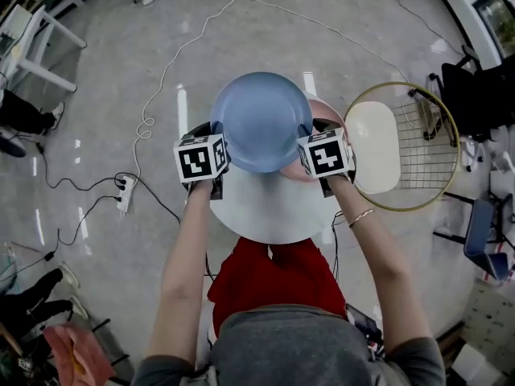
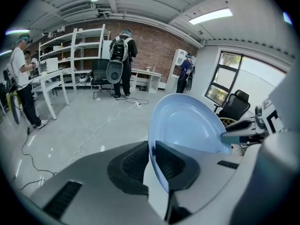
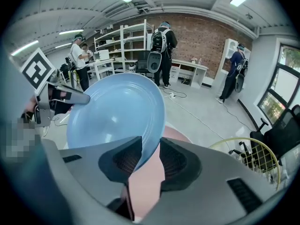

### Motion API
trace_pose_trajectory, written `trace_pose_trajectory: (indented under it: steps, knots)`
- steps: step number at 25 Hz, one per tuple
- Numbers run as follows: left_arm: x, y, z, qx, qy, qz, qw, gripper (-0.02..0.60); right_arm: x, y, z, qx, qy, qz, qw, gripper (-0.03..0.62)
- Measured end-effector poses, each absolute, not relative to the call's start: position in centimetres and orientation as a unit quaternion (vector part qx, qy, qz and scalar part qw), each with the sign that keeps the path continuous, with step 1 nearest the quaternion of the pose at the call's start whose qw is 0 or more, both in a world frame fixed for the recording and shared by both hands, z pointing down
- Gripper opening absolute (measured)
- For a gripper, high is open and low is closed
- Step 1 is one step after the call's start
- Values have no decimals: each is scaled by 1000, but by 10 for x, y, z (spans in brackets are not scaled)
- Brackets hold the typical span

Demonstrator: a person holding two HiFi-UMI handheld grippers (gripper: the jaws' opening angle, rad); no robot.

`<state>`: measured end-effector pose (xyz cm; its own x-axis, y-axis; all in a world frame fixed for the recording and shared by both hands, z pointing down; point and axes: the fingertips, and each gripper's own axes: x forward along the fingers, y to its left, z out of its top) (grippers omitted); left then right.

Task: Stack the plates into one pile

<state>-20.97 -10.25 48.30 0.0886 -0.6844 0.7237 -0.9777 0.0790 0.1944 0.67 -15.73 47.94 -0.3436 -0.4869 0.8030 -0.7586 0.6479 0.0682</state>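
Observation:
A blue plate [image 1: 261, 119] hangs in the air over a round white table [image 1: 265, 211], gripped at opposite edges by both grippers. My left gripper [image 1: 220, 153] is shut on its left rim, which runs between the jaws in the left gripper view, where the blue plate [image 2: 187, 125] stands tilted above the left gripper [image 2: 152, 161]. My right gripper [image 1: 307, 153] is shut on the right rim, seen in the right gripper view as the blue plate [image 3: 112, 111] pinched by the right gripper [image 3: 149, 158]. A pink plate [image 1: 328, 115] lies on the table, partly hidden under the blue one; the pink plate [image 3: 147, 182] shows below the jaws.
A round wire-frame chair [image 1: 402, 145] with a cream seat stands just right of the table. Cables and a power strip [image 1: 125, 193] lie on the floor at the left. Black office chairs [image 1: 475, 95] stand at the far right. People stand by shelves and desks farther back.

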Motion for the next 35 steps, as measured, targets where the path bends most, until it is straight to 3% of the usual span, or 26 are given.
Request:
trace_pose_trajectory:
  steps: [15,35]
  knots:
    - [-71,-149,506,723,-535,277,339,54,152,-136,509,478,-737,245,410,133]
    - [-75,-145,548,697,-521,322,372,60,149,-132,546,442,-730,257,453,132]
